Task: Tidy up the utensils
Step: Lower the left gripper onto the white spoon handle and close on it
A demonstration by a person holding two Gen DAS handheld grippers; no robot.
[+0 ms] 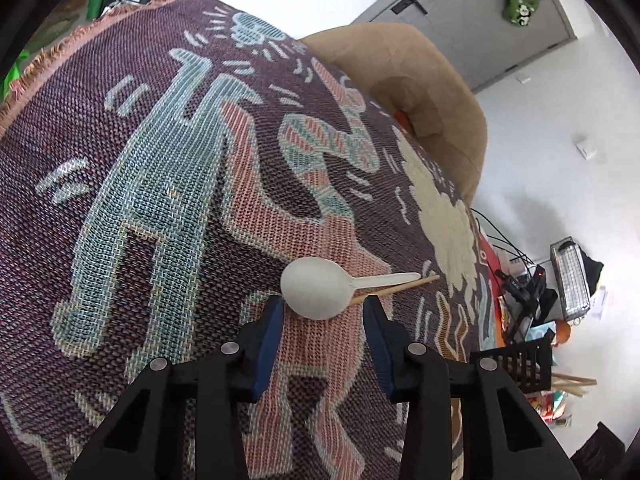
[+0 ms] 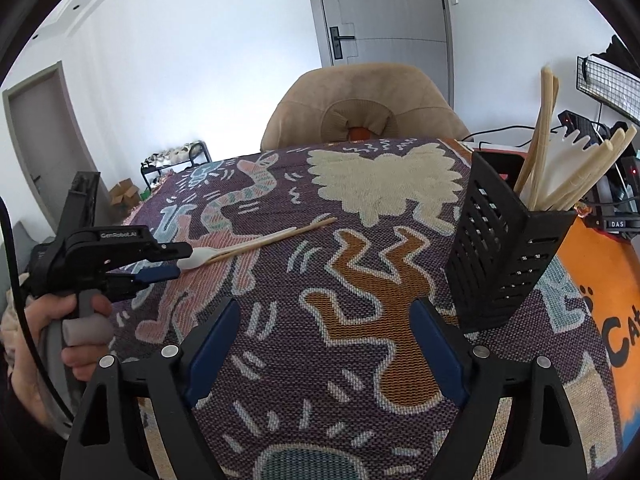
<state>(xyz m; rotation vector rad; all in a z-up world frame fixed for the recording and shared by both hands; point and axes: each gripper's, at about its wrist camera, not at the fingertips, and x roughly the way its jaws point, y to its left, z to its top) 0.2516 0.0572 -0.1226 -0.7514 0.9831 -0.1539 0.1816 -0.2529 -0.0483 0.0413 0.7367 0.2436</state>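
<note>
With the white spoon [image 1: 314,294] lying just beyond them, the left gripper [image 1: 324,306] has half-open fingers [image 1: 272,320] straddling its bowl, nothing pinched, ready to lift it toward the black holder [image 2: 508,256].

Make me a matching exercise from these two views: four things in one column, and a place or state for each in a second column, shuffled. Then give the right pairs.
Things:
1. white spoon
2. black utensil holder
3. right gripper
4. wooden chopstick

Places or states:
A. stands upright on the cloth, with utensils sticking out of its top
B. lies on the cloth, its bowl at the left gripper's fingertips
C. open, with nothing between its fingers
D. lies flat beside the spoon's handle

Pairs: 1-B, 2-A, 3-C, 4-D
</note>
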